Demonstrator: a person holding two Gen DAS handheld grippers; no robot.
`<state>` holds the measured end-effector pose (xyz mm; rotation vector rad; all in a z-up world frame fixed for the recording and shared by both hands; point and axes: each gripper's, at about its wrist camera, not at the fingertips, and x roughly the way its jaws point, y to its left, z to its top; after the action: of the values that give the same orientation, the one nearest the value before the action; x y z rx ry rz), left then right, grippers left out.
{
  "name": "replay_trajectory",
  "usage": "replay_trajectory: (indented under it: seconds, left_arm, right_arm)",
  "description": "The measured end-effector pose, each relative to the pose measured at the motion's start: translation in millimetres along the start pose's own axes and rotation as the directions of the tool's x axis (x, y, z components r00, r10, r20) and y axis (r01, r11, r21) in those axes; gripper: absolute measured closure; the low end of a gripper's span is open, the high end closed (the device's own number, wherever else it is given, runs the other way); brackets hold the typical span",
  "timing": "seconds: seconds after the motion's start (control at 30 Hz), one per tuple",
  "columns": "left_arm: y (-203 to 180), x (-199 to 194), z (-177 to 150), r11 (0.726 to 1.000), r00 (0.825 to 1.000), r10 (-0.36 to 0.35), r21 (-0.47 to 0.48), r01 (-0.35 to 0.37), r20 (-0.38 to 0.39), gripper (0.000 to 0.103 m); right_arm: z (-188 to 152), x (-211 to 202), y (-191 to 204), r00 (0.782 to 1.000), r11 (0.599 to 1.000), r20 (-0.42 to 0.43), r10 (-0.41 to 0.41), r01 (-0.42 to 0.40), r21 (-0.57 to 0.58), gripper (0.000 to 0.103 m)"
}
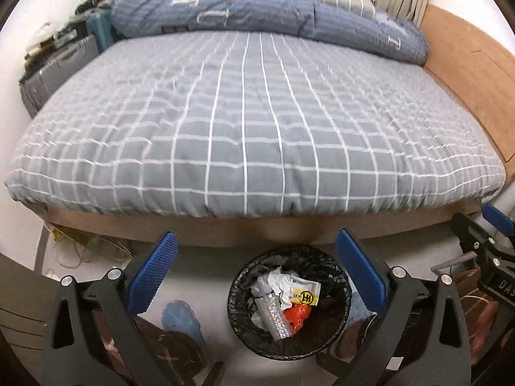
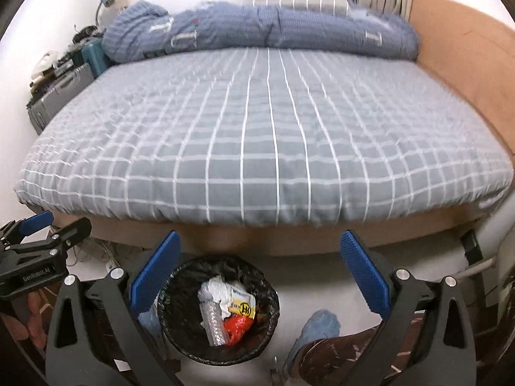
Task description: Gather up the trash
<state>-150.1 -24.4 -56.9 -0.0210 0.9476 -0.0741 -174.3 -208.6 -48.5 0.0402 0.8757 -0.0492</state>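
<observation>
Trash (image 1: 286, 302) fills the bin (image 1: 238, 315) at lower centre; left gripper (image 1: 254, 273) and right gripper (image 2: 257, 273) hang spread and empty, apparently done dropping.

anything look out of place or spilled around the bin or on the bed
Nothing looks spilled. The trash sits inside the black-lined bin, including a red wrapper and a yellow packet. The checked bed cover is bare and flat. Only the blue blanket lies bunched at the far end. Both tools are open and empty.
</observation>
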Motion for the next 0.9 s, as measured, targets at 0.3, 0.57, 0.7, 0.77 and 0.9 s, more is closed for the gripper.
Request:
replay_trajectory:
  seconds: [0.3,0.57,0.7,0.77,0.9]
  left_arm:
    - [-1,-55,6,1.000,0.998,0.001,0.019,-0.002,0.066,0.006]
    - [-2,-65,4,1.000,0.997,-0.001,0.029,-0.001,0.072,0.006]
    - [-2,-65,4,1.000,0.998,-0.004,0.031,0.002,0.067,0.006]
    - [-2,-64,4,1.000,0.998,-0.004,0.029,0.002,0.067,0.006]
    - [-4,-62,3,1.000,0.998,-0.006,0.030,0.004,0.062,0.006]
  right_arm:
    - [13,-57,11,0.998,1.000,0.069,-0.006,0.008,-0.023,0.008]
    - [12,-70,10,0.996,1.000,0.090,0.001,0.001,-0.019,0.008]
    - [12,-69,11,0.996,1.000,0.086,0.002,0.000,-0.022,0.008]
    - [12,-68,11,0.997,1.000,0.081,0.002,0.000,-0.022,0.008]
    - [11,-65,10,0.997,1.000,0.072,-0.001,0.002,-0.016,0.008]
